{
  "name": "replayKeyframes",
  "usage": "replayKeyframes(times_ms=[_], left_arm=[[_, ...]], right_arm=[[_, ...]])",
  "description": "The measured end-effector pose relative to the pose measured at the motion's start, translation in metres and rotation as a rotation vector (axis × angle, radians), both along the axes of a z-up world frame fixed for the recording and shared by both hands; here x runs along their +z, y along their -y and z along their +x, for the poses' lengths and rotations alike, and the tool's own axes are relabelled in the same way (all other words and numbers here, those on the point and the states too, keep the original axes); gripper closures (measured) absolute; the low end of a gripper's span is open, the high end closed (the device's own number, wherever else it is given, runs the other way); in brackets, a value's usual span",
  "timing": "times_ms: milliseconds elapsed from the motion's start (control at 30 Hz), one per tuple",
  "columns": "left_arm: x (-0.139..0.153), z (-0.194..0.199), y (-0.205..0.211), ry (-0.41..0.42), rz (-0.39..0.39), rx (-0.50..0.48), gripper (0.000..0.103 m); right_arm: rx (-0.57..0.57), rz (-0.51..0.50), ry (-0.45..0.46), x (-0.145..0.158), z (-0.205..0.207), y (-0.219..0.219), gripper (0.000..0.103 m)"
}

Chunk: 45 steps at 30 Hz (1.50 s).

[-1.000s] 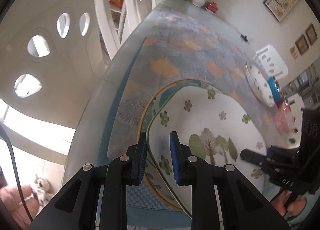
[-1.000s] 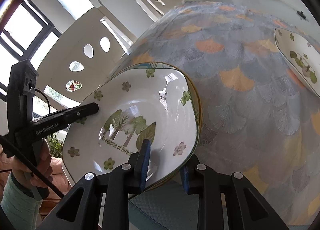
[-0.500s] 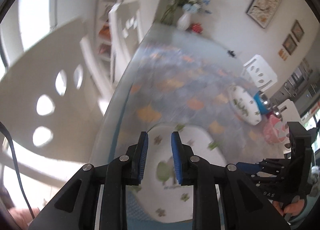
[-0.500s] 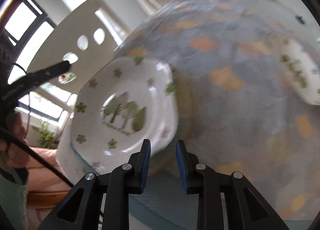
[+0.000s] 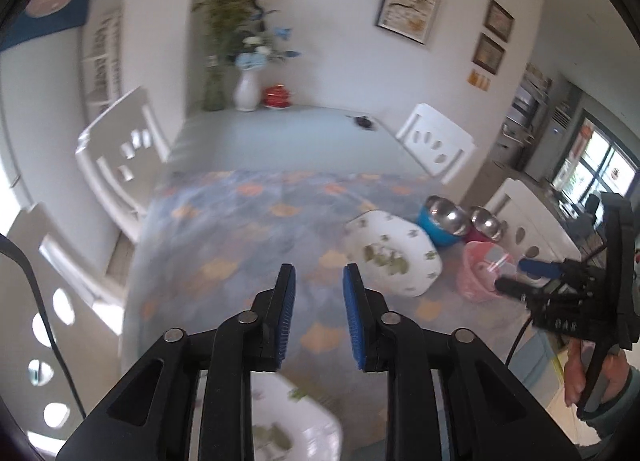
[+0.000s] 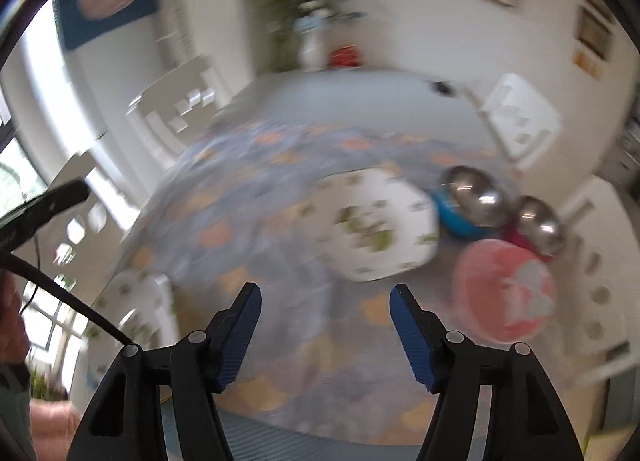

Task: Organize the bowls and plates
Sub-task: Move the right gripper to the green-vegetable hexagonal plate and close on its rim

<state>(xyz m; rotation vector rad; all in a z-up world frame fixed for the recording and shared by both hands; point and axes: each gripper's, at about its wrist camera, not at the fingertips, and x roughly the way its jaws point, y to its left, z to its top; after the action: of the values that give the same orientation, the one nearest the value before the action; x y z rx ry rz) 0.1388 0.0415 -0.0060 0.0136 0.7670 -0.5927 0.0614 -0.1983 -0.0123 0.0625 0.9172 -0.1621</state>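
A white plate with green tree print [image 5: 394, 257] lies at the table's right; it also shows, blurred, in the right wrist view [image 6: 376, 229]. Beside it stand a blue bowl with a steel inside [image 5: 442, 219], a second steel bowl [image 5: 486, 221] and a pink bowl [image 5: 482, 271]. The stacked white plates [image 5: 288, 421] lie on the table below my left gripper [image 5: 318, 297], which is open and empty, lifted above them. My right gripper [image 6: 324, 325] is wide open and empty, raised above the table; it shows at the right of the left wrist view [image 5: 520, 275].
White chairs [image 5: 120, 157] line the left side, and another chair [image 5: 438, 147] stands at the far right. A white vase with flowers [image 5: 246, 91] and a red dish [image 5: 276, 97] stand at the table's far end. A small black object [image 5: 362, 121] lies near them.
Both grippers have let go of the plate stack, lifted and tilted up to look across the table. My right gripper has opened wider. The view is blurred by motion.
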Motion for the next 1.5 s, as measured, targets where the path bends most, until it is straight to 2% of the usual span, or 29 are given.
replayKeyframes(times_ms=[100, 233, 333, 533, 633, 767, 1000, 1167, 1267, 1400, 1500], left_arm=[[0.007, 0.003, 0.030, 0.011, 0.026, -0.015, 0.073], [0.018, -0.003, 0.058, 0.022, 0.080, 0.003, 0.073], [0.025, -0.009, 0.073, 0.018, 0.117, 0.004, 0.069], [0.031, -0.007, 0.095, 0.002, 0.168, 0.006, 0.068], [0.036, -0.006, 0.105, 0.015, 0.181, -0.003, 0.067], [0.032, 0.000, 0.115, 0.034, 0.238, -0.008, 0.049], [0.010, 0.024, 0.127, 0.009, 0.288, -0.033, 0.049], [-0.022, 0.057, 0.133, -0.060, 0.305, -0.044, 0.049], [-0.051, 0.083, 0.136, -0.137, 0.309, -0.032, 0.049], [-0.090, 0.119, 0.138, -0.260, 0.260, -0.010, 0.049], [-0.107, 0.136, 0.138, -0.330, 0.220, -0.008, 0.050]], right_arm=[[-0.083, -0.045, 0.066, 0.013, -0.008, 0.032, 0.037], [-0.089, 0.090, 0.042, 0.011, -0.001, 0.071, 0.037], [-0.092, 0.124, 0.011, 0.011, 0.004, 0.090, 0.037], [-0.045, 0.328, -0.060, -0.012, 0.007, 0.100, 0.037], [-0.027, 0.375, -0.110, -0.027, 0.008, 0.096, 0.037], [-0.018, 0.399, -0.163, -0.043, 0.015, 0.090, 0.037], [-0.034, 0.407, -0.257, -0.072, 0.032, 0.087, 0.037], [-0.074, 0.441, -0.310, -0.095, 0.045, 0.091, 0.037], [-0.101, 0.461, -0.339, -0.108, 0.053, 0.096, 0.037], [-0.149, 0.518, -0.340, -0.119, 0.059, 0.106, 0.037], [-0.204, 0.564, -0.321, -0.125, 0.063, 0.115, 0.037]])
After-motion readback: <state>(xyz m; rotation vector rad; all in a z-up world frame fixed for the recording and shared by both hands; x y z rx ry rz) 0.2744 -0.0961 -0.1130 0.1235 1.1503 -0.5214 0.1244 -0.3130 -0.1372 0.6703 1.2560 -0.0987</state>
